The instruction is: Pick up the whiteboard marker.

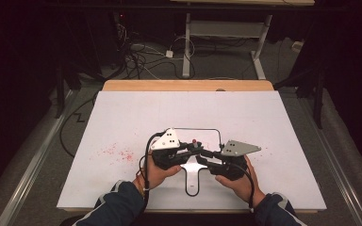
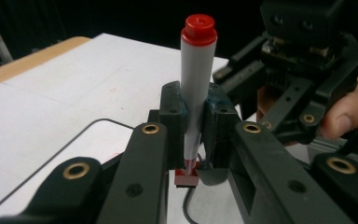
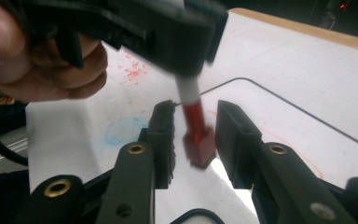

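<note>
Your marker (image 2: pixel 196 88) is white with a red cap. The white worktop (image 1: pixel 122 117) carries red specks (image 1: pixel 118 153) at left and a thin black outline (image 1: pixel 202 129); both claws are black.

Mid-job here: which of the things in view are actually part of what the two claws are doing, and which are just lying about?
In the job:
- red-capped marker, upright, clamped in the left claw
- right claw, open around the marker's red lower end
- white board

Lying about:
- red specks
- cables on the floor
- far table's legs

Marker (image 3: pixel 193 116) blurred, upper barrel hidden.
</note>
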